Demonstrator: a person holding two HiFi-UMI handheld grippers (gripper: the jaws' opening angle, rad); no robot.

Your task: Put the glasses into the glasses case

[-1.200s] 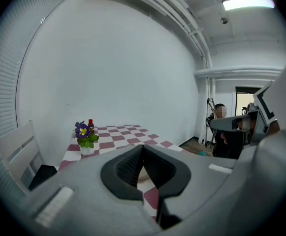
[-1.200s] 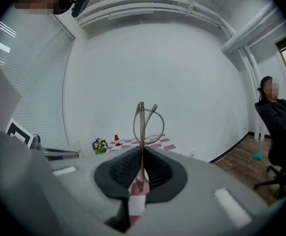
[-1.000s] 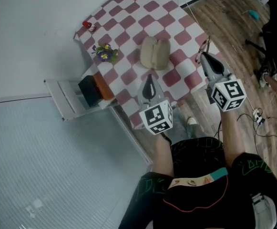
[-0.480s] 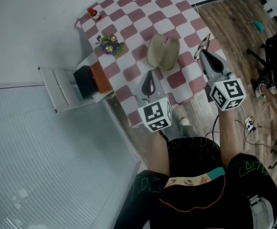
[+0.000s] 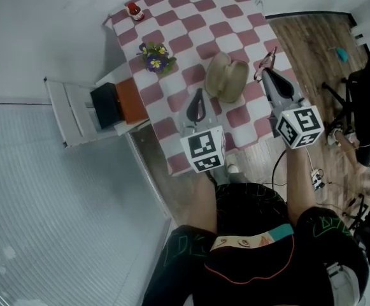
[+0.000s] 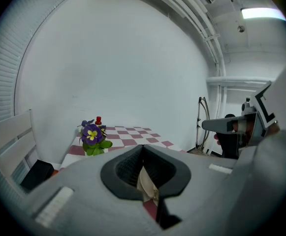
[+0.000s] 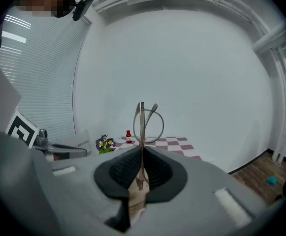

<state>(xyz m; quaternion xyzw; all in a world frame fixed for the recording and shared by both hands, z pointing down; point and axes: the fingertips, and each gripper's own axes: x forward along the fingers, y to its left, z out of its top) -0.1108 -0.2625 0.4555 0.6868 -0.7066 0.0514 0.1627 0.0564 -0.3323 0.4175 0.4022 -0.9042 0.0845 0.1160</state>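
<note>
The beige glasses case lies open on the red-and-white checked table. My right gripper is shut on the thin-framed glasses and holds them just right of the case, above the table's right edge. In the right gripper view the glasses stand upright out of the shut jaws of the right gripper. My left gripper hovers just left of the case, near its front, jaws shut and empty. Through the left gripper a sliver of the case shows.
A pot of purple flowers and a small red bottle stand on the far left part of the table. A white chair with a black and an orange object stands left of the table. Wooden floor with cables lies to the right.
Both grippers have come closer to the case, the right one bringing the glasses in from the right. The head view has shifted as well.
</note>
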